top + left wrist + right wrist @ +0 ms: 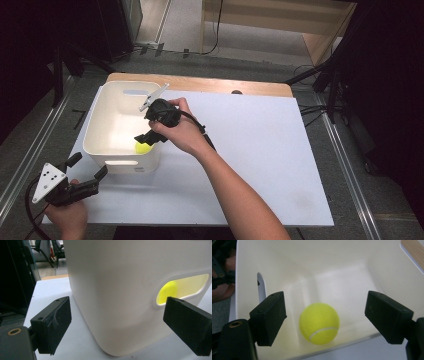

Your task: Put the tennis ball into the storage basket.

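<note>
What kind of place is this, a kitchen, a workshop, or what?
Most likely a lab or recording studio set up for handling trials: a white board laid over a wooden table, dark stands and loose cables around it, and handheld grippers working at a white bin.

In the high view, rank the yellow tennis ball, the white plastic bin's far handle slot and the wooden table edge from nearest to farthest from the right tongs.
1. Yellow tennis ball, right below the right tongs.
2. White plastic bin's far handle slot, across the bin.
3. Wooden table edge, beyond the bin.
</note>
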Demonstrator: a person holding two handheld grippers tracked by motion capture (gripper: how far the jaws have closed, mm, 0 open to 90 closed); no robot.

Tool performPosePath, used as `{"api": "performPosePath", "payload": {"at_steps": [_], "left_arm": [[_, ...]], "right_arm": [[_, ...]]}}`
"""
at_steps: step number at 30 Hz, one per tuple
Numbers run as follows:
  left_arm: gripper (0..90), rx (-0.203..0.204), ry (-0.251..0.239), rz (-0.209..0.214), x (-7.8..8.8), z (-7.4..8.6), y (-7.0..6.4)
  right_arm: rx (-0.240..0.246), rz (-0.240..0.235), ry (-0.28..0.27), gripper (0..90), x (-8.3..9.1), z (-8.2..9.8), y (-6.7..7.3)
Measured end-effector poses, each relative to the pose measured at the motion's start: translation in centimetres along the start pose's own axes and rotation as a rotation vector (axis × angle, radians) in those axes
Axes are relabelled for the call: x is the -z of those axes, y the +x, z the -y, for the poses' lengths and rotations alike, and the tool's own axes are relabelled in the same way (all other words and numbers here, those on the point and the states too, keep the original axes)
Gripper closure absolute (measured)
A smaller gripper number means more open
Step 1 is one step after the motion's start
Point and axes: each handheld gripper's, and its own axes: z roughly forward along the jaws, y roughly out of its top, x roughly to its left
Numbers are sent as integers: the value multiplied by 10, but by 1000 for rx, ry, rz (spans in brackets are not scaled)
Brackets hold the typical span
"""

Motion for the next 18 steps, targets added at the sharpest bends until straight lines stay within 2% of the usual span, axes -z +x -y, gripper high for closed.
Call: {"api": "performPosePath", "payload": {"at_steps": [4,5,10,18], "left_arm": [[79,-6,4,0,0,0,0],[79,-5,1,0,0,0,0],[79,-5,4,-1,0,0,0],[79,-8,7,-4,-1,0,-1]], "right_arm": [[13,6,-33,82,8,3,1],[11,13,-46,9,12,6,1],[8,27,-65,1,19,13,0],[-25,66,-103,0,34,32,-2]]}}
